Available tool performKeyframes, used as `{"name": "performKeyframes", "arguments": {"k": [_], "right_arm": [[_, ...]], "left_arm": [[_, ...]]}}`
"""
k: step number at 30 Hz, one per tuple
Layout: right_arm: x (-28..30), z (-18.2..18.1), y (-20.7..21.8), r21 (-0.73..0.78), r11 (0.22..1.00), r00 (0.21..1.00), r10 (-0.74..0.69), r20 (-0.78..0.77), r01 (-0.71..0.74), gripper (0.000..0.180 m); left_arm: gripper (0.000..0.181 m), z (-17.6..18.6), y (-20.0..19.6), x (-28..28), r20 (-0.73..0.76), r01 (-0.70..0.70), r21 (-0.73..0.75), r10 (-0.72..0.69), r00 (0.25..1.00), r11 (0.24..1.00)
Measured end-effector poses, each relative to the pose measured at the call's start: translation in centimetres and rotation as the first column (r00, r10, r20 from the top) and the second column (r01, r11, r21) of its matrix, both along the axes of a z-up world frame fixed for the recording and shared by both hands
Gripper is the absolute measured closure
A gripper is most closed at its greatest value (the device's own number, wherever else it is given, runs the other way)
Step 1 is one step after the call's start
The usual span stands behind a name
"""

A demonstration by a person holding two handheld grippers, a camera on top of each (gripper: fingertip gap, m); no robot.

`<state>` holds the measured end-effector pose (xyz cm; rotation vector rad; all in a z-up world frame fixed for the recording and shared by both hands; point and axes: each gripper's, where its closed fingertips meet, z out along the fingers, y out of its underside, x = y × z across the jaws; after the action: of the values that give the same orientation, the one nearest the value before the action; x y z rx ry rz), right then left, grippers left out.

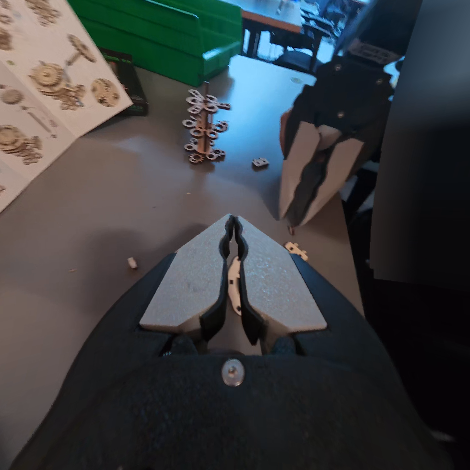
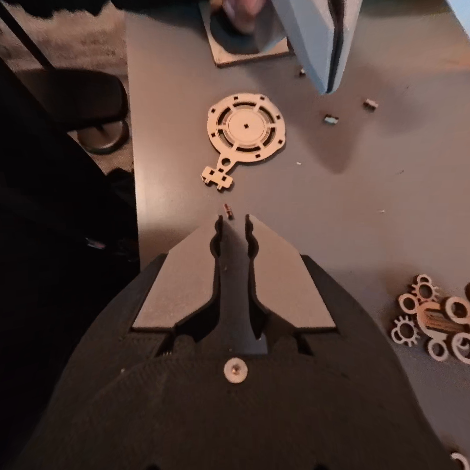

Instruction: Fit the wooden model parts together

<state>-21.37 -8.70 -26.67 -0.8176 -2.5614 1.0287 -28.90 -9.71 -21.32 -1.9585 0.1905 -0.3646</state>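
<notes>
A round slotted wooden plate (image 2: pixel 245 128) with a short stem lies flat on the grey table (image 2: pixel 330 229). My right gripper (image 2: pixel 234 217) is open by a narrow gap just short of the stem. A tiny dark wooden peg (image 2: pixel 229 211) lies at its fingertips, close to the left one and not clamped. My left gripper (image 1: pixel 234 218) is shut and empty and hovers over the plate, part of which shows between its fingers (image 1: pixel 234 279). The left gripper (image 2: pixel 328 86) also shows in the right wrist view, beyond the plate. The right gripper (image 1: pixel 292 223) shows in the left wrist view, the peg (image 1: pixel 291 229) at its tip.
A wooden assembly of rings and gears (image 1: pixel 204 127) lies farther out, also seen in the right wrist view (image 2: pixel 432 318). Small loose blocks (image 1: pixel 260 162) (image 1: pixel 132 262) (image 2: pixel 331 119) (image 2: pixel 370 104) are scattered. An instruction sheet (image 1: pixel 50 89), a dark box (image 1: pixel 127 76), green bins (image 1: pixel 162 33), a cut-out wooden sheet (image 2: pixel 244 54) and the table's near edge (image 2: pixel 132 152) border the area. Spacing between my two grippers at the tips: around 10 cm.
</notes>
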Motion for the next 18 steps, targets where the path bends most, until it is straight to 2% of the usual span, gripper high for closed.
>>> {"name": "performKeyframes", "arguments": {"k": [7, 11, 14, 16, 18], "right_arm": [[-0.5, -0.1, -0.4, -0.031, 0.999, 0.999, 0.038, -0.009, -0.038, 0.178], [-1.5, 1.9, -0.4, -0.152, 0.988, 1.000, 0.002, -0.010, -0.004, 0.180], [-0.9, 1.8, -0.6, -0.161, 0.986, 0.998, 0.053, 0.033, -0.047, 0.180], [-0.4, 1.6, -0.9, -0.152, 0.984, 0.994, 0.102, 0.035, -0.095, 0.169], [-0.2, 1.2, -1.2, -0.135, 0.981, 0.989, 0.143, 0.020, -0.139, 0.168]], "left_arm": [[0.180, -1.2, -1.0, 4.1, -0.069, 0.204, -0.061, -0.208, 0.976, 0.977], [0.172, -2.3, -1.1, 5.8, -0.136, 0.262, -0.121, -0.278, 0.951, 0.957], [0.172, -2.6, -1.2, 6.2, -0.133, 0.280, -0.138, -0.298, 0.945, 0.950], [0.173, -2.2, -1.3, 6.0, -0.107, 0.277, -0.120, -0.290, 0.951, 0.953], [0.174, -2.0, -1.4, 5.9, -0.081, 0.271, -0.116, -0.281, 0.956, 0.955]]}}
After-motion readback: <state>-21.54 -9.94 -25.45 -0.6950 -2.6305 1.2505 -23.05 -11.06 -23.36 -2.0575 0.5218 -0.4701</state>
